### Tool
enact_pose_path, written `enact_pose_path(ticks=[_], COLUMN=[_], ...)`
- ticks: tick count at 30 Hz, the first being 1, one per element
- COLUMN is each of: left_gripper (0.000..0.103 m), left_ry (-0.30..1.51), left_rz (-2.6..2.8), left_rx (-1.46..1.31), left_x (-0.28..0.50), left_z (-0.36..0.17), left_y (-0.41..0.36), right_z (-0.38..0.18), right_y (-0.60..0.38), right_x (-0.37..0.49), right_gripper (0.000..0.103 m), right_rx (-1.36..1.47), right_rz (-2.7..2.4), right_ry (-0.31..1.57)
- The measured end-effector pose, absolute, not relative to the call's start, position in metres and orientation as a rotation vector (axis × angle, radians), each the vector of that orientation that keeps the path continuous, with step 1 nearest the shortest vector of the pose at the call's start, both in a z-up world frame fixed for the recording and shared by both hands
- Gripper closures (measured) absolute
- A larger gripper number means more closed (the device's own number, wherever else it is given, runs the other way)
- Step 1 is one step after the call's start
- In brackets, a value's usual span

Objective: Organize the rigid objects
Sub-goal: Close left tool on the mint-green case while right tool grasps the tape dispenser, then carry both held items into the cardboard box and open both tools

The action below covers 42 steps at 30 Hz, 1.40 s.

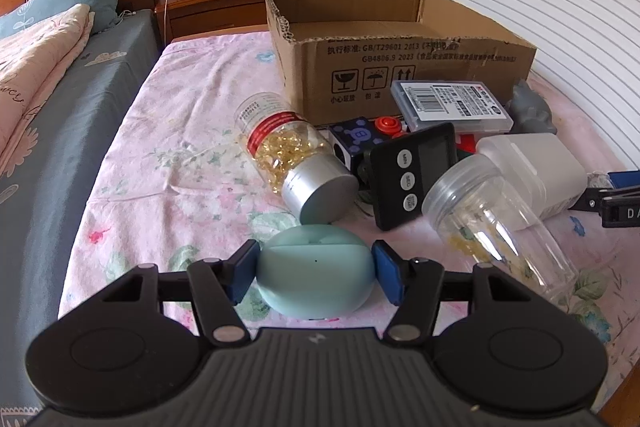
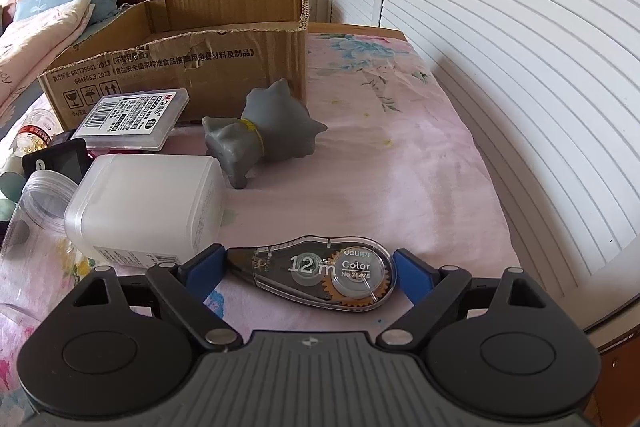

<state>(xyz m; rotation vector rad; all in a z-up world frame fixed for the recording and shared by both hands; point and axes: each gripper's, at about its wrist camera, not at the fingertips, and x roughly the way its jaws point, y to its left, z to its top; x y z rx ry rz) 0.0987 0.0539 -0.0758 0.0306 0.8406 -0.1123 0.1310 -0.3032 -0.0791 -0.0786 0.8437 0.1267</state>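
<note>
Though perhaps more, two jars (image 1: 296,155) (image 1: 500,231)

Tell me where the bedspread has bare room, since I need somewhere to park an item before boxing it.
Free: the wide pink stretch right of the grey cat figurine, toward the slatted doors; also left of the capsule bottle, toward the bed's edge. Crowded: in front of the cardboard box, around the black timer.
</note>
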Motion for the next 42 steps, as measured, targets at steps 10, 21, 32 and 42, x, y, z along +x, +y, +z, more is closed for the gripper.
enact_pose_path(ticks=[10, 21, 32, 42], left_gripper=[0.043, 0.043, 0.043, 0.043], left_ry=[0.879, 0.87, 0.758, 0.77], left_rz=[-0.176, -0.218, -0.318, -0.357], left_rx=[0.11, 0.158, 0.214, 0.244], left_x=[0.095, 0.093, 0.143, 0.248], left_z=[-0.064, -0.035, 0.028, 0.033], left_y=[0.06, 0.066, 0.048, 0.003], right_z=[-0.061, -0.034, 0.002, 0.029], right_y=[-0.313, -0.311, -0.287, -0.275], right_x=[0.127, 0.127, 0.135, 0.148], right_gripper=[0.011, 0.011, 0.011, 0.011], right_rx=[-0.161, -0.181, -0.216, -0.221], right_rz=[0.178, 0.269, 0.378, 0.406], right_ry=[0.834, 0.795, 0.711, 0.659])
